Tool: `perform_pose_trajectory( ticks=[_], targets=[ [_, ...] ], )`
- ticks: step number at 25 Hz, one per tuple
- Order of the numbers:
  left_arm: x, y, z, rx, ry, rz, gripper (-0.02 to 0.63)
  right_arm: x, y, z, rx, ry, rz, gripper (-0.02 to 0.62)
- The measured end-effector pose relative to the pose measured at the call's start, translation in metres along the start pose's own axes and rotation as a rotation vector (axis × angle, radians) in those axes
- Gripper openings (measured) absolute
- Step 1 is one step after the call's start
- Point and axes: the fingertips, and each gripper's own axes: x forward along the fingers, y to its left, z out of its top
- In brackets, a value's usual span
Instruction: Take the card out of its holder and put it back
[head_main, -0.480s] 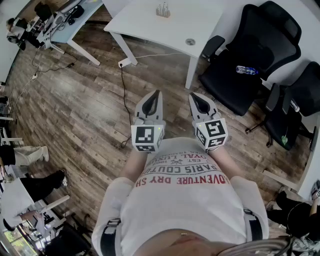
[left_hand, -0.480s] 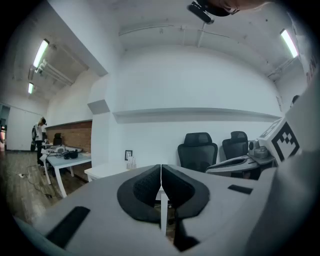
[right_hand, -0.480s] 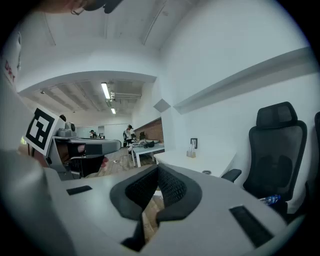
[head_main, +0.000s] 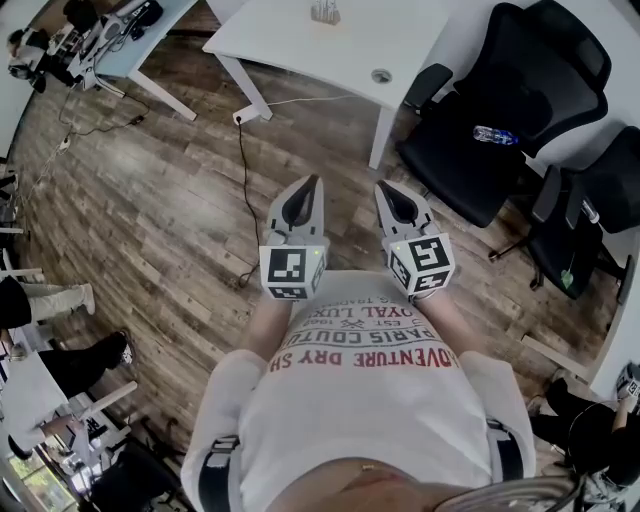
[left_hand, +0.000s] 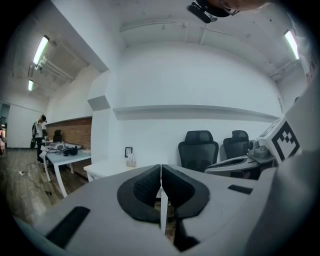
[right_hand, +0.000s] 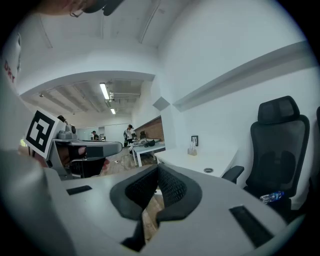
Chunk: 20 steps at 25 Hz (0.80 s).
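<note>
In the head view the left gripper (head_main: 311, 184) and right gripper (head_main: 386, 189) are held side by side over the wooden floor (head_main: 170, 210). The card holder (head_main: 324, 12) stands on the white tabletop (head_main: 290, 45), well ahead of both jaws.

In the left gripper view the jaws are pressed together with nothing between them. The card holder (left_hand: 131, 160) is far beyond them, slightly to their left.

In the right gripper view the jaws are likewise closed and empty. The card holder (right_hand: 192, 149) is far ahead, to their right, and an office chair (right_hand: 275, 150) is further right.

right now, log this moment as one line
left gripper: shut, empty | right gripper: shut, empty | card holder: on white table, untouched | task: not started
</note>
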Motion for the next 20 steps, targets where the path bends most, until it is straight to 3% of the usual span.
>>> perform_pose_trajectory(
  ticks=[10,20],
  targets=[
    [0.053,0.057,-0.004,-0.008,0.012,-0.049,0.025,0.063,-0.021,0.003,0.034,0.017,-0.084,0.025],
    [0.125,0.168,0.02,-0.031,0.01,-0.168,0.025,0.185,-0.018,0.027,0.054,0.062,-0.168,0.025]
  ],
)
